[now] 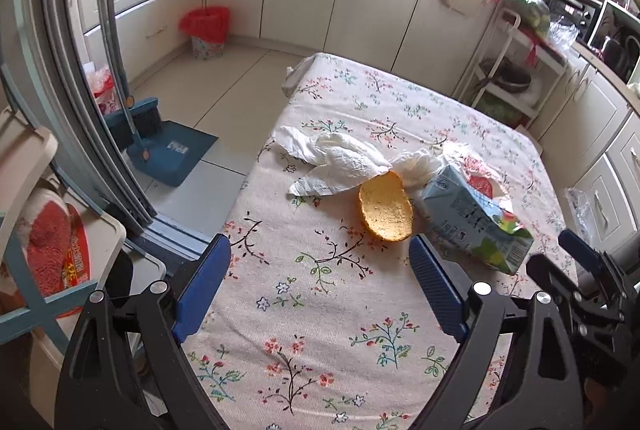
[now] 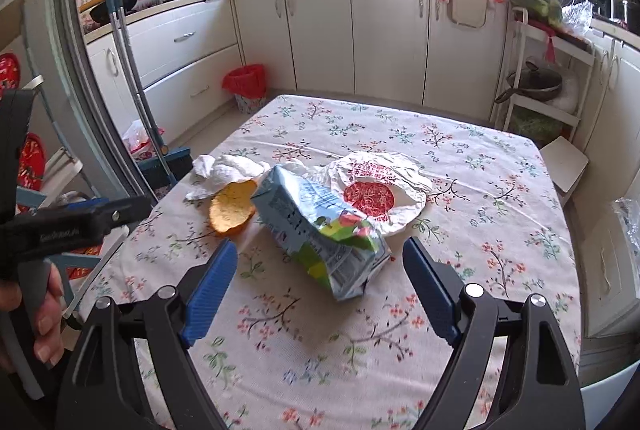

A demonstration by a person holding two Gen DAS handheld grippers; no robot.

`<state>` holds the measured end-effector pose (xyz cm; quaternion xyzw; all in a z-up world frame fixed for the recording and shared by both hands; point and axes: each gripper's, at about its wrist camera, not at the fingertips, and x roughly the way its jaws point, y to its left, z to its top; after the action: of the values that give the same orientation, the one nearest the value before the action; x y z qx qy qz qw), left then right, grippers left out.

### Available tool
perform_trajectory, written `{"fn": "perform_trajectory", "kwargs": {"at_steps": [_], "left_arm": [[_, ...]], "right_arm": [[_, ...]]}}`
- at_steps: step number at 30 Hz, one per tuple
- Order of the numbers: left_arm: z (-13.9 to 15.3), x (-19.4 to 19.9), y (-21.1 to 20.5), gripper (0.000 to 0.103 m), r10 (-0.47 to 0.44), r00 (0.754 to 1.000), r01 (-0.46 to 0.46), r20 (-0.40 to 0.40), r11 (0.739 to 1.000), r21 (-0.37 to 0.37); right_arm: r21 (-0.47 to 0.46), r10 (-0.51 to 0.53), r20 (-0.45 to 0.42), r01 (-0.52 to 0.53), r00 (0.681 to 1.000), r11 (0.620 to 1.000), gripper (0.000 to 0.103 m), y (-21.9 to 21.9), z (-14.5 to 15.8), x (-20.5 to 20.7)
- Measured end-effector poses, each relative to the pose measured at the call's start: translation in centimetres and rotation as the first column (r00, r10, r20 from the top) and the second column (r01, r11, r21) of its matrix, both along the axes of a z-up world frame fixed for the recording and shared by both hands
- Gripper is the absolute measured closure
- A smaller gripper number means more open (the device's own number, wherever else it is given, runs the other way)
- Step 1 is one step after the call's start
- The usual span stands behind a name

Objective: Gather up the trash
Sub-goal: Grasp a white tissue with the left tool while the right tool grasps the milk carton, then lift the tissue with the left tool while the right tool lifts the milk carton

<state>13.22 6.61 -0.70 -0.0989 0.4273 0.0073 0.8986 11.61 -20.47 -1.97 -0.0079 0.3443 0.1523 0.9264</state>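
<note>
On the table (image 2: 500, 157) — left to right:
tissue: crumpled, far left (image 2: 224, 169)
peel: orange cup, beside the tissue (image 2: 232, 211)
carton: crushed, middle, long axis running 11 to 5 o'clock (image 2: 320, 230)
wrapper: white and red, behind the carton (image 2: 384, 189)
left gripper: jaws wide apart, empty; peel at 12 o'clock (image 1: 320, 278)
right gripper: jaws wide apart, empty; carton at 12 o'clock, just ahead — nearer tool (image 2: 320, 282)
bin: red-lined, floor, 11 o'clock (image 2: 248, 85)
</note>
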Motion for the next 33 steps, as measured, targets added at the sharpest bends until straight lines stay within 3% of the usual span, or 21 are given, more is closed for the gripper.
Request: {"fn": "perform_trajectory", "kwargs": {"at_steps": [8,15,22,25,28,29,30,31,33], "left_arm": [[-1.2,3.2,-0.8,0.017,-0.021,0.999,0.023,-0.044,0.999,0.036],[-1.7,7.4,-1.1,0.017,-0.053,0.997,0.059,-0.058,0.993,0.102],[-2.9,11.8,-0.4,0.017,-0.045,0.996,0.052,-0.070,0.994,0.092],[-3.2,13.4,-0.8,0.017,-0.055,0.997,0.061,-0.058,0.992,0.107],[-4.0,14.4,-1.7,0.017,-0.083,0.993,0.093,-0.079,0.986,0.142],[-4.5,14.7,-2.1,0.019,-0.099,0.990,0.113,-0.102,0.984,0.140],[-4.8,14.8,-2.0,0.032,-0.107,0.988,0.120,-0.115,0.985,0.121],[-5.1,14.9,-2.0,0.037,-0.109,0.985,0.122,-0.137,0.988,0.091],[-4.9,14.8,-2.2,0.062,-0.121,0.982,0.133,-0.143,0.988,0.076]], "right_arm": [[0.027,-0.022,-0.069,0.024,0.997,0.999,0.022,-0.6,-1.7,4.0],[0.023,0.035,-0.112,-0.033,0.993,0.999,0.022,0.1,-2.8,6.0],[0.013,0.107,-0.163,-0.106,0.981,0.994,0.056,0.5,-2.5,6.2],[0.010,0.111,-0.193,-0.111,0.975,0.994,0.063,-0.1,-2.1,5.8],[-0.006,0.122,-0.217,-0.126,0.969,0.992,0.063,-0.8,-1.9,5.3],[-0.010,0.128,-0.229,-0.134,0.965,0.991,0.063,-1.2,-1.8,5.0],[-0.010,0.135,-0.240,-0.141,0.961,0.990,0.063,-1.4,-1.8,4.7],[-0.007,0.145,-0.250,-0.151,0.957,0.988,0.063,-1.8,-1.8,4.6],[-0.006,0.175,-0.271,-0.184,0.946,0.983,0.063,-2.5,-1.7,4.1]]}}
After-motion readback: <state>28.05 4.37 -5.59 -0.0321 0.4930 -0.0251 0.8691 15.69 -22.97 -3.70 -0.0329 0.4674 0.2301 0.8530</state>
